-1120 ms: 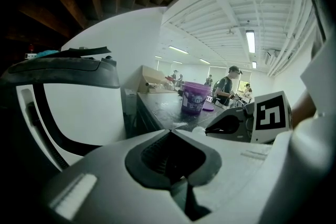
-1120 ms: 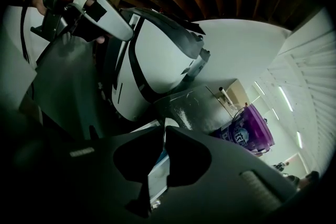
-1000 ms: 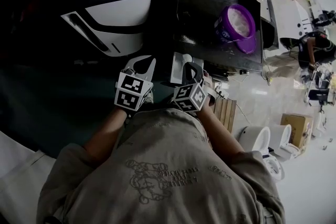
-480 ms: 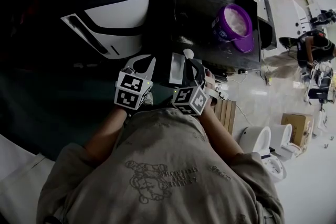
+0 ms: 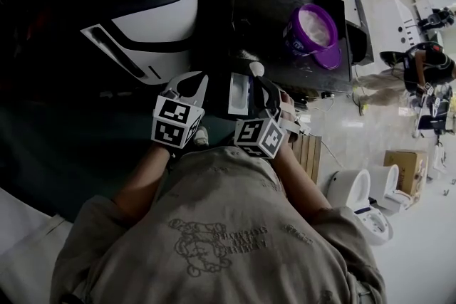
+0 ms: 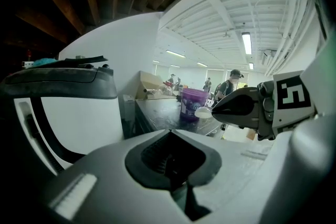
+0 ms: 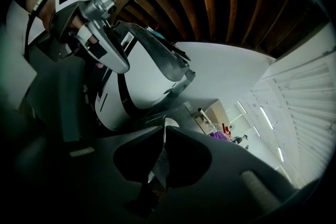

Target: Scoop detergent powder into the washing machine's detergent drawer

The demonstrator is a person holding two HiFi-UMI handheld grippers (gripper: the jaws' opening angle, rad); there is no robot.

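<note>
The white washing machine (image 5: 153, 18) stands at the upper left, its front also visible in the left gripper view (image 6: 68, 118). A purple detergent tub (image 5: 313, 28) full of white powder sits open on the dark table (image 5: 271, 3). My right gripper (image 5: 260, 85) is shut on a white scoop (image 5: 255, 69); the bowl pokes past its jaws (image 6: 202, 111) and points towards the tub (image 6: 192, 104). In the right gripper view the scoop handle (image 7: 167, 126) is a thin white edge between closed jaws. My left gripper (image 5: 191, 84) hovers beside it, shut and holding nothing. A white rectangular piece (image 5: 239, 92) lies between the grippers; what it is stays unclear.
The table edge runs just beyond both grippers. A wooden slatted piece (image 5: 306, 153), white tubs (image 5: 356, 189) and a cardboard box (image 5: 402, 167) stand on the floor at the right. A person (image 5: 427, 64) is further off.
The right gripper has tilted a little, and the scoop bowl now shows past its jaws. The left gripper has shifted slightly left. The view has drifted a little.
</note>
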